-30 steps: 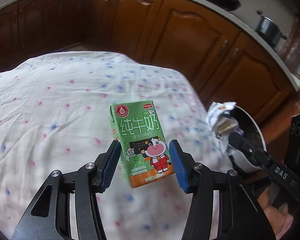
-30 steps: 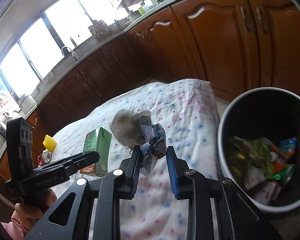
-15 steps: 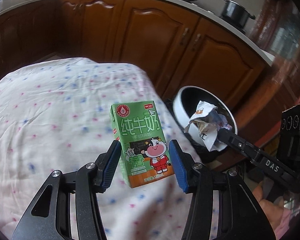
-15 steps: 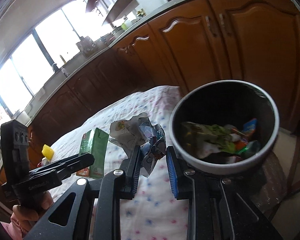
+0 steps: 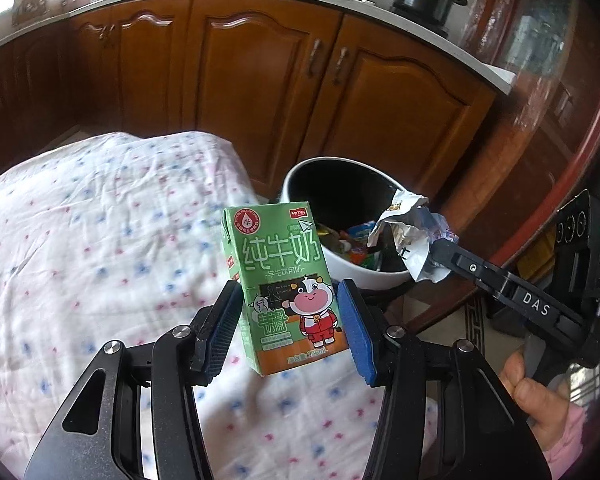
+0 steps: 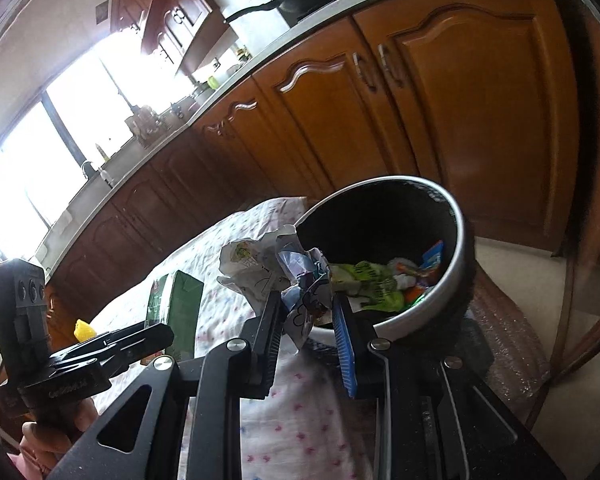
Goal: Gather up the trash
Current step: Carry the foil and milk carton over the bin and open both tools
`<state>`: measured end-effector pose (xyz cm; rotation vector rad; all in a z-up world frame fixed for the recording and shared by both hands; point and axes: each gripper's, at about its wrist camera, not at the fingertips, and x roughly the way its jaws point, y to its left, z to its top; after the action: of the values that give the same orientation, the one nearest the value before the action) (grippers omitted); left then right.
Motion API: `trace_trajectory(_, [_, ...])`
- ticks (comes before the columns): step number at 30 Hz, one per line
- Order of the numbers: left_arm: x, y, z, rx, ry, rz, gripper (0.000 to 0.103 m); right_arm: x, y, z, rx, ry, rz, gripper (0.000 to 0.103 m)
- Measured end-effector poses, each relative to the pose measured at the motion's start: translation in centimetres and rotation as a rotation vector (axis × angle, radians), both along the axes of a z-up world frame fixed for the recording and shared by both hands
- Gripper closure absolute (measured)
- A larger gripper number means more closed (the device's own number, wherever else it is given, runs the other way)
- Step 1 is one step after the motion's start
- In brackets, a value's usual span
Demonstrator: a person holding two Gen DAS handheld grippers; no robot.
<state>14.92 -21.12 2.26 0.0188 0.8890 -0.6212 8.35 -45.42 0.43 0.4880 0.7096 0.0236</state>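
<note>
The left gripper (image 5: pixel 290 328) pinches an upright green milk carton (image 5: pixel 283 284) above the floral cloth's (image 5: pixel 100 240) bin-side edge. The right gripper (image 6: pixel 306 336) clamps crumpled paper (image 6: pixel 268 270) over the near rim of the trash bin (image 6: pixel 454 240), reaching in level.

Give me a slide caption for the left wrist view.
Left gripper holds milk carton over the table; right gripper carries crumpled wrapper above bin.
</note>
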Motion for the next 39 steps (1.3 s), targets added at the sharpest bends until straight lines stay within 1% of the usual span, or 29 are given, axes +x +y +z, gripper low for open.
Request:
trace_trajectory(14, [0.2,-3.7,0.8,0.014,-0.012,-0.053,0.054,-0.8,-2.3,-0.2,0.005,-0.009,-0.05,0.077])
trace_trajectory(21, [0.5,-4.8,0.9,0.015,-0.013,-0.072,0.054,-1.2,-2.5,-0.1,0.0,-0.011,-0.067,0.077])
trace_trajectory(30, [1.4,-6.7,0.8,0.025,-0.011,-0.096,0.054,-0.4,-3.0,0.1,-0.021,-0.004,-0.075,0.077])
trace_trajectory(39, [2.9,-9.2,0.3,0.056,-0.004,-0.113,0.054,0.7,-3.5,-0.3,-0.035,0.02,-0.075,0.077])
